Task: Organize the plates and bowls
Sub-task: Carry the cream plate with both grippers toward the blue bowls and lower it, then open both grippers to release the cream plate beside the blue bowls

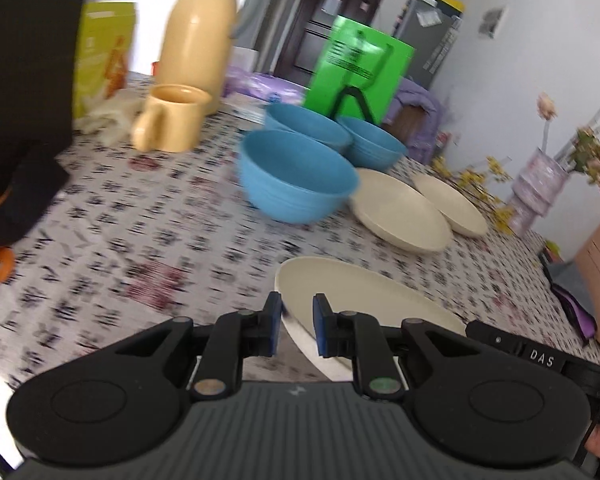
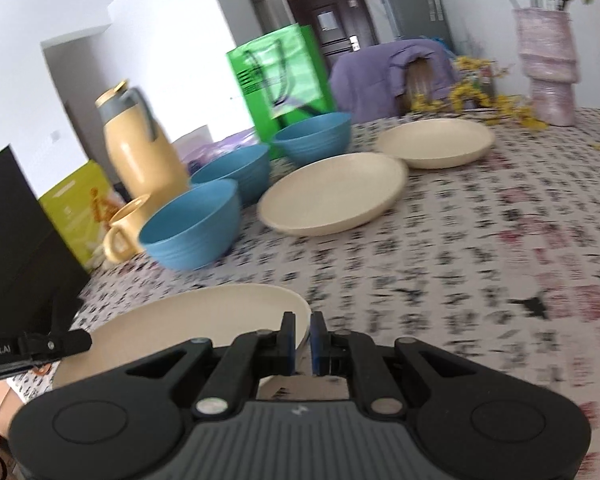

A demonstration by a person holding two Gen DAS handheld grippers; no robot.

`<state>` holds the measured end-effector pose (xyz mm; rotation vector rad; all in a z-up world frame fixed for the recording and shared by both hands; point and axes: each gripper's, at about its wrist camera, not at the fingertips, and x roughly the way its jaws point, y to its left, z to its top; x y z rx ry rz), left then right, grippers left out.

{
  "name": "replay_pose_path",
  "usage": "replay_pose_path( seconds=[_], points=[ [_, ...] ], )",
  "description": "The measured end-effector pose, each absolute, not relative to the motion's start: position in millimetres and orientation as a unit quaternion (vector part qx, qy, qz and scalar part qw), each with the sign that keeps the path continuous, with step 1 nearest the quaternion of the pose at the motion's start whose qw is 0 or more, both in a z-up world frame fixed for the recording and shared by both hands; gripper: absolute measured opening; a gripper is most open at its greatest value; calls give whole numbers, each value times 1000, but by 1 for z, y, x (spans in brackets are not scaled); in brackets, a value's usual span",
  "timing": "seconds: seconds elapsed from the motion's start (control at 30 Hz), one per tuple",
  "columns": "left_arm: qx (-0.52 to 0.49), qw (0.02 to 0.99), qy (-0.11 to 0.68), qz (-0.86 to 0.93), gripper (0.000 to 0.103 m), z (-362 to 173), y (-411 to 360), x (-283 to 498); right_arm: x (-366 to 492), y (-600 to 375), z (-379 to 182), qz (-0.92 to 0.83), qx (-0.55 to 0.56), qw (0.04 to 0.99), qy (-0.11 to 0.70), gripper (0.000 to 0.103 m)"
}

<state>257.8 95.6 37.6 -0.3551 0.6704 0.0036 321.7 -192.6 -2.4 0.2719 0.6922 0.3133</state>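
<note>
Three blue bowls stand on the patterned tablecloth, the nearest in front of two others; they also show in the right wrist view. Two cream plates lie to their right, also in the right wrist view. A third cream plate is held at opposite rims. My left gripper straddles its left rim with a gap showing. My right gripper is shut on its right rim.
A yellow thermos and yellow mug stand behind the bowls on the left. A green bag, a yellow-green box, a black box and a pink vase with flowers ring the table.
</note>
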Motion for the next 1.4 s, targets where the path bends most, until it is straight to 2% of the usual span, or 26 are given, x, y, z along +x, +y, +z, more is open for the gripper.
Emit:
replay_pose_path(
  seconds=[0.3, 0.7, 0.87, 0.9, 0.97, 1.0, 1.03, 1.07, 1.17, 1.33, 1.4],
  points=[
    [-186, 926, 327, 25, 17, 27, 145, 257, 327, -139, -9, 175, 116, 911, 354, 8],
    [-193, 916, 351, 35, 17, -2, 165, 260, 307, -107, -21, 172, 63, 921, 344, 11],
    [-198, 915, 351, 35, 18, -2, 167, 259, 304, -106, -19, 177, 63, 921, 340, 15],
    [-195, 917, 346, 36, 22, 0, 166, 258, 303, -107, -19, 179, 64, 921, 340, 15],
    [-183, 923, 336, 43, 36, 5, 163, 253, 301, -108, -18, 181, 64, 922, 338, 17],
    [-176, 926, 332, 47, 50, 8, 160, 251, 300, -108, -17, 183, 64, 922, 335, 24],
    [-169, 929, 326, 48, 55, 11, 158, 248, 298, -109, -16, 184, 63, 923, 333, 32],
    [-158, 934, 318, 44, 56, 14, 154, 244, 297, -109, -15, 184, 61, 924, 330, 36],
    [-133, 942, 306, 41, 70, 22, 143, 237, 293, -111, -11, 184, 56, 928, 320, 44],
    [-110, 952, 284, 37, 84, 33, 131, 226, 284, -118, -1, 168, 50, 939, 297, 76],
    [-106, 954, 279, 34, 87, 36, 127, 221, 279, -124, 4, 159, 47, 944, 285, 81]
  ],
)
